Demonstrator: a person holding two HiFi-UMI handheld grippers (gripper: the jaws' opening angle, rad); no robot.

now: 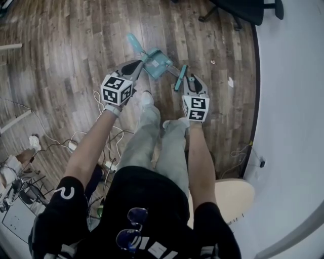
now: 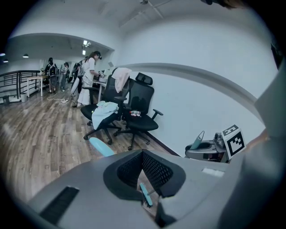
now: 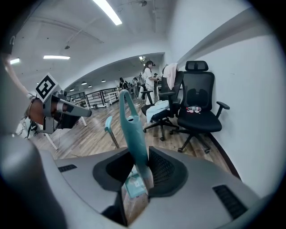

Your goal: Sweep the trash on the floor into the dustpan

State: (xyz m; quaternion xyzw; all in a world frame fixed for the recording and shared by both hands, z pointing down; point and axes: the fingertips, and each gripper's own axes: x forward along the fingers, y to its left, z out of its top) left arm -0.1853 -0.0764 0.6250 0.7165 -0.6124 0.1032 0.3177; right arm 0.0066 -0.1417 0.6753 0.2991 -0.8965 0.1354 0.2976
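Observation:
A teal dustpan (image 1: 157, 65) stands on the wood floor ahead of my feet, its long handle ending in a teal grip (image 1: 133, 42) (image 2: 100, 146) (image 3: 108, 124). My left gripper (image 1: 138, 63) (image 2: 142, 154) is shut with nothing between its fingers, tip just left of the handle and apart from it. My right gripper (image 1: 184, 76) (image 3: 140, 154) is shut on the teal brush handle (image 1: 180, 78) (image 3: 130, 120), held upright right of the dustpan. The brush head (image 2: 146, 194) shows low down. A white scrap (image 1: 231, 82) and a small bit (image 1: 212, 62) lie to the right near the wall.
Black office chairs (image 1: 243, 10) (image 2: 134, 112) (image 3: 196, 107) stand ahead by the white wall (image 1: 293, 76). Cables (image 1: 76, 144) trail on the floor behind my left side. Several people (image 2: 91, 76) stand far back in the room.

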